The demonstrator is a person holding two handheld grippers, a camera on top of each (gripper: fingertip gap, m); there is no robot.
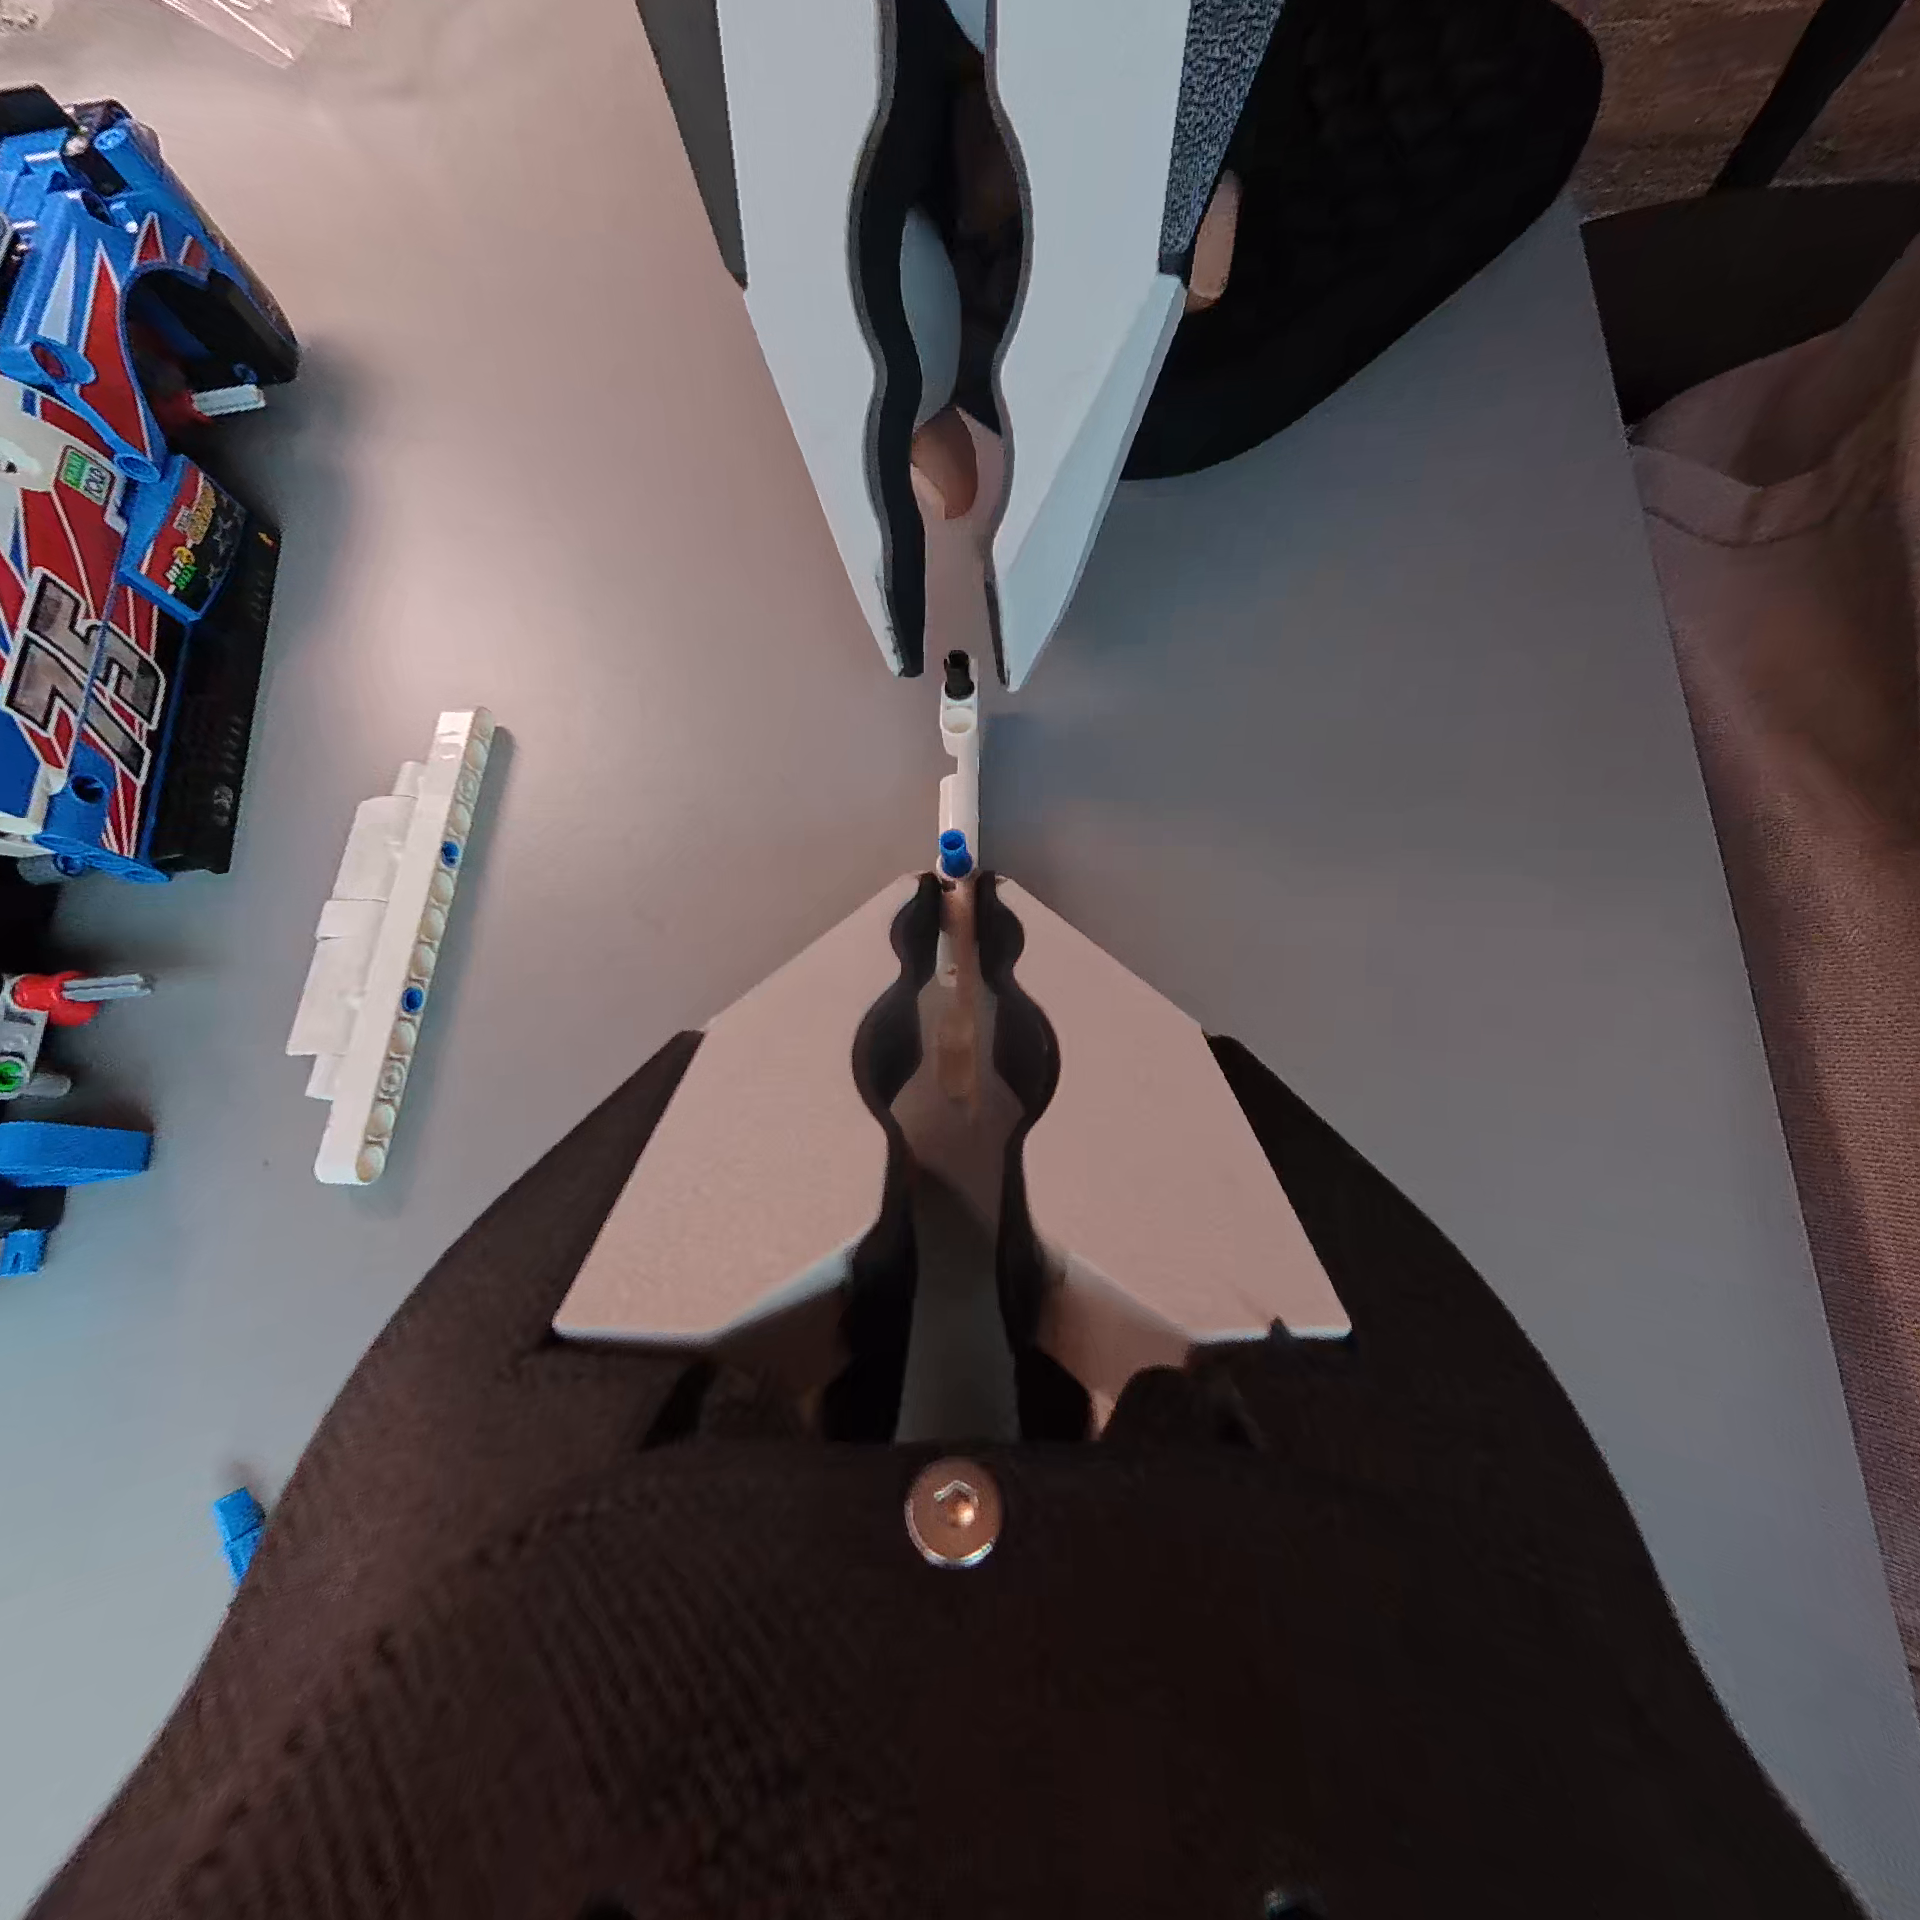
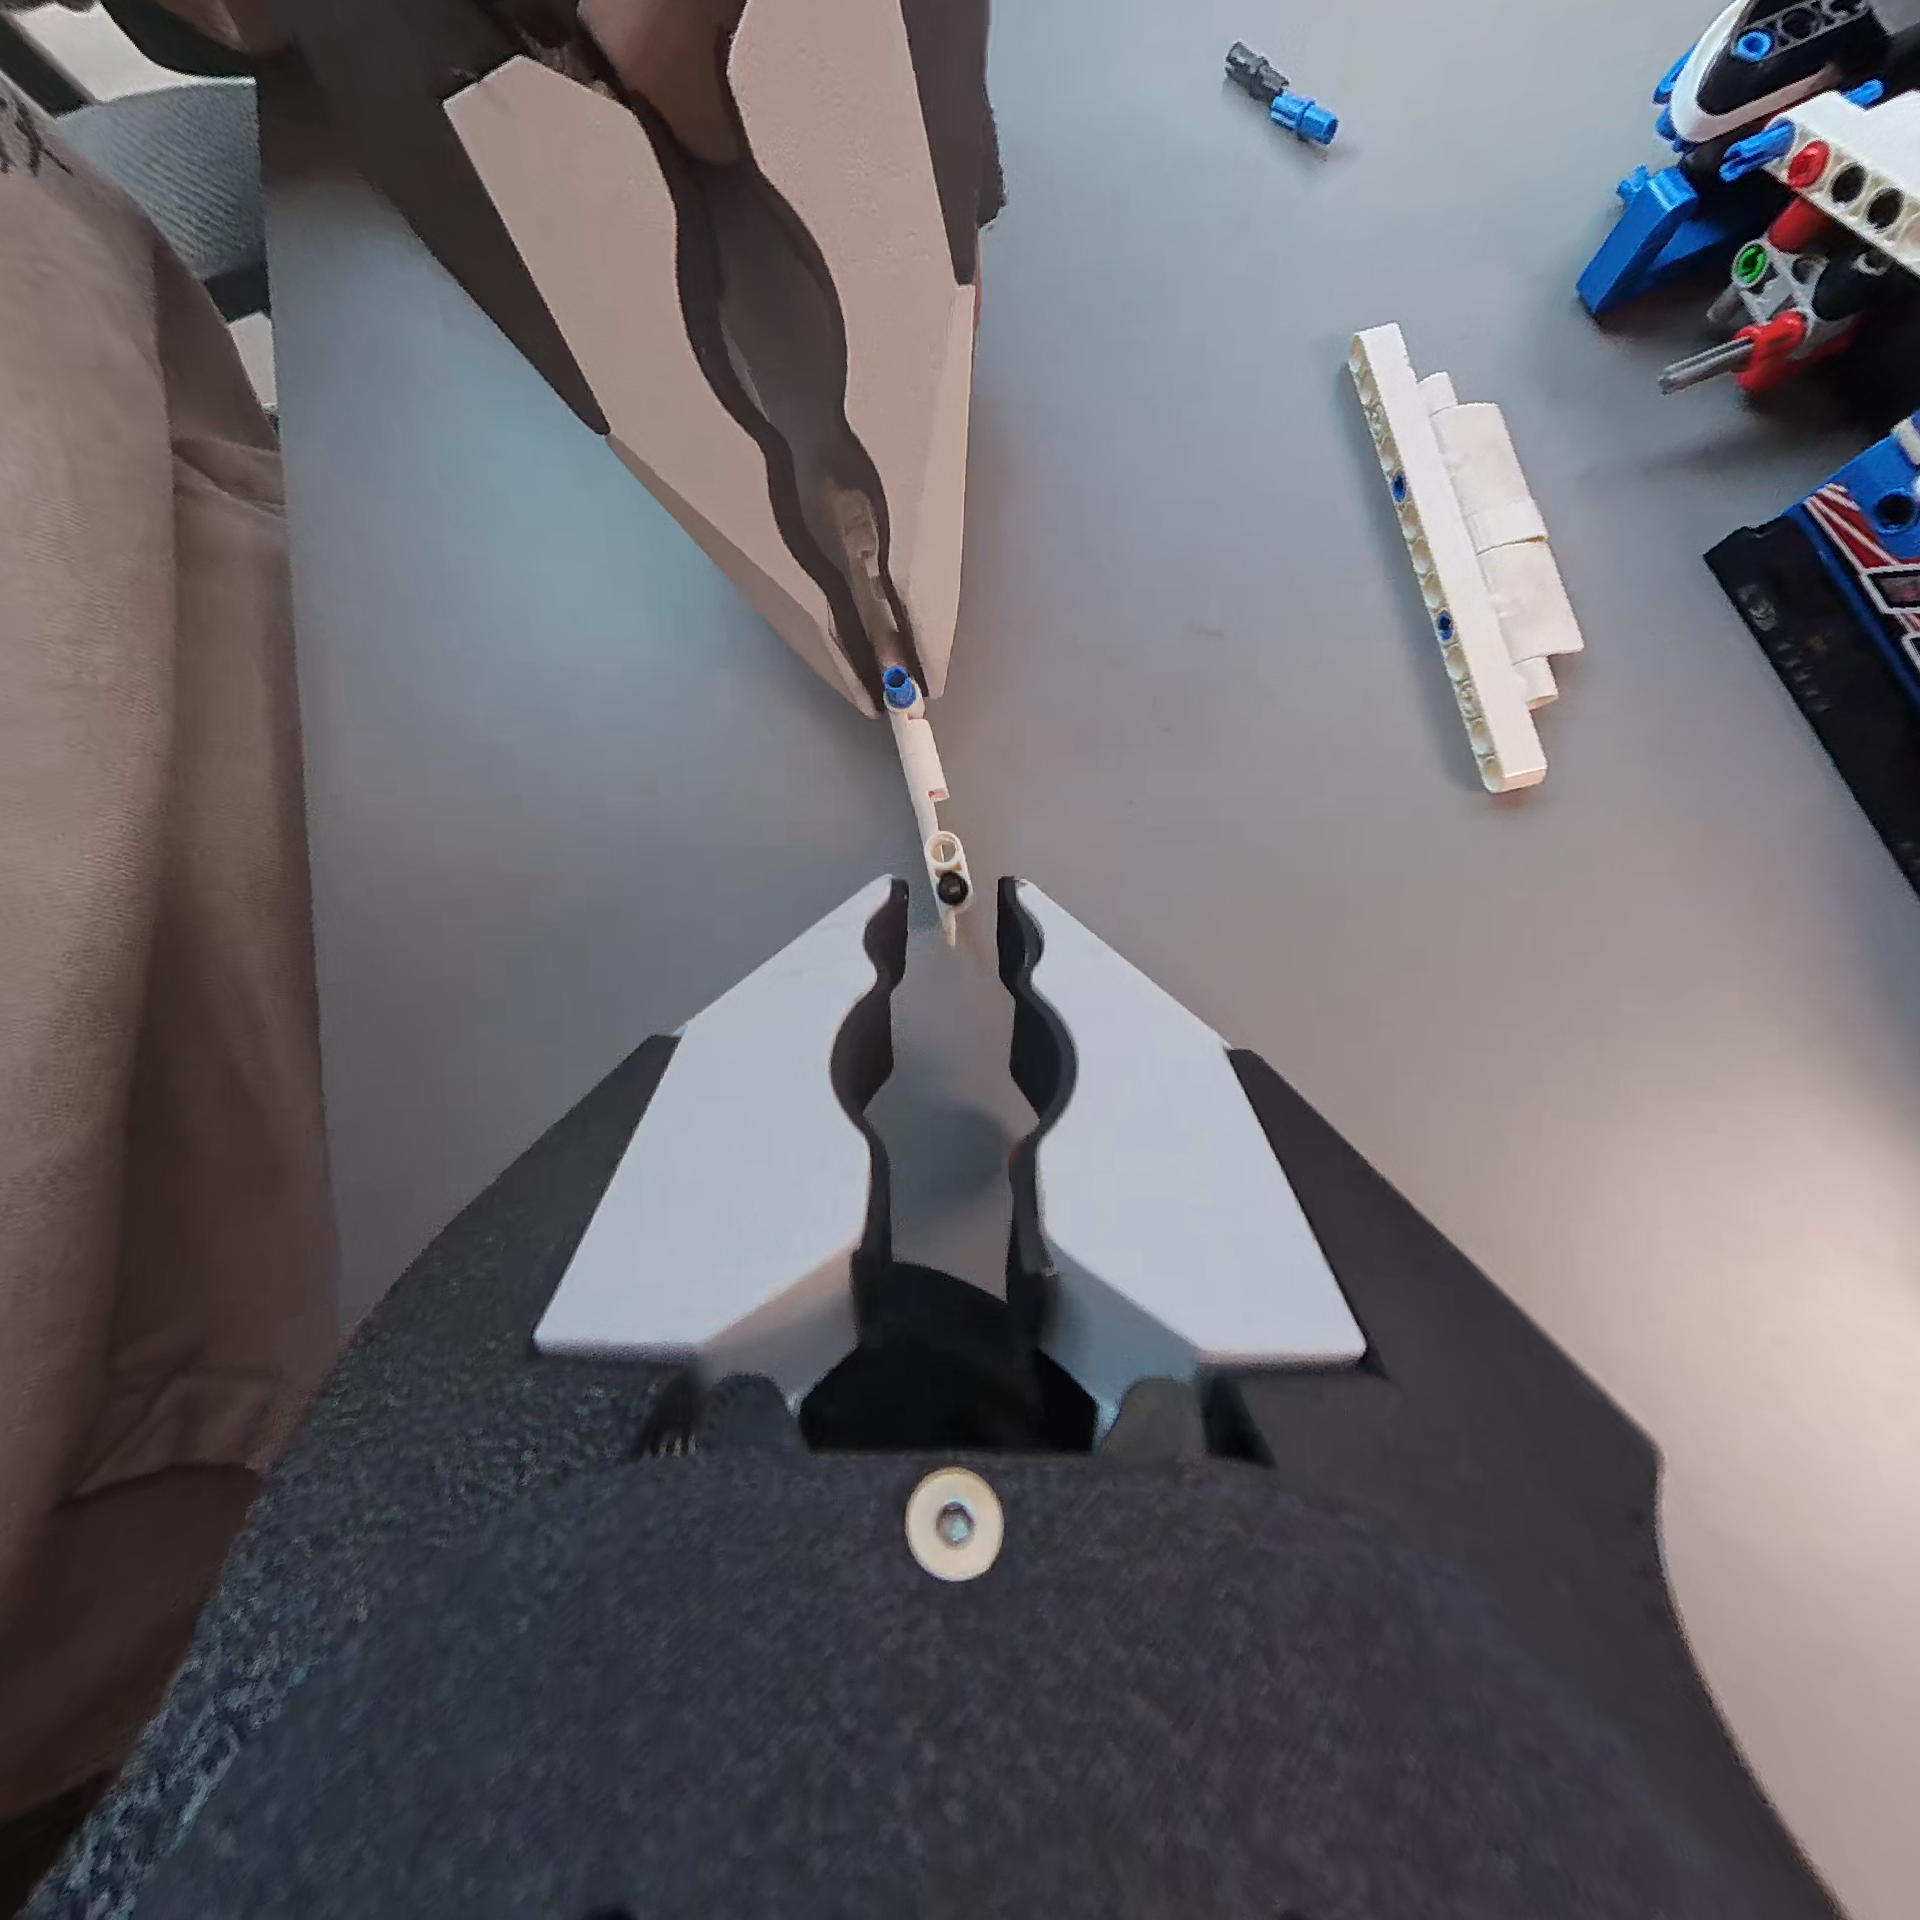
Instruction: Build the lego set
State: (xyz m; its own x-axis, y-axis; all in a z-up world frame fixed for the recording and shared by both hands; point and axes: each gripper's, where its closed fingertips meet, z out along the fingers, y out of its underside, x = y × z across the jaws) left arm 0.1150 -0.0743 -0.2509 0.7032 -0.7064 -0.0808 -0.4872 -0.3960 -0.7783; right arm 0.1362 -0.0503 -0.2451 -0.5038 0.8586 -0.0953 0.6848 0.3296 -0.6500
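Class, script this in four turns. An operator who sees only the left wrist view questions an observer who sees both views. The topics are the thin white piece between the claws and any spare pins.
Operator: My left claw pinches the thin white piece. Is the right claw shut on its far end?
Observer: No. The right wrist view shows its jaws apart, with a gap on each side of the end carrying the black pin.
Operator: Any spare pins outside my frame?
Observer: Yes. A loose black pin and a loose blue pin lie together on the table, beyond the white beam.
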